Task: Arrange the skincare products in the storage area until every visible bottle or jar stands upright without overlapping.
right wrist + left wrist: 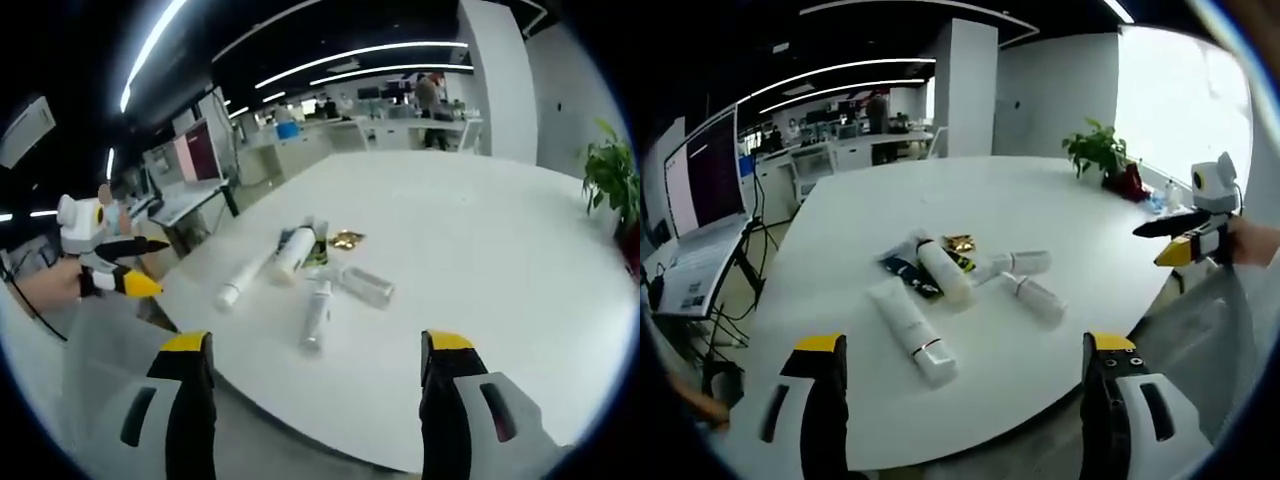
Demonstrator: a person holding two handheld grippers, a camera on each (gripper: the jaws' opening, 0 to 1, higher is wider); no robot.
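Near the round white desk's [1040, 200] front edge, white plastic tubes and bottles [940, 270] lie overlapping, labels unreadable; left tool [965, 360] and right tool [320, 360] gape wide, empty.

Your white worktop [1060, 210] carries, lying flat: a cluster of white tubes [912, 330] and bottles [1033, 297], a gold packet [959, 242]; far edge, a potted plant [1098, 150].
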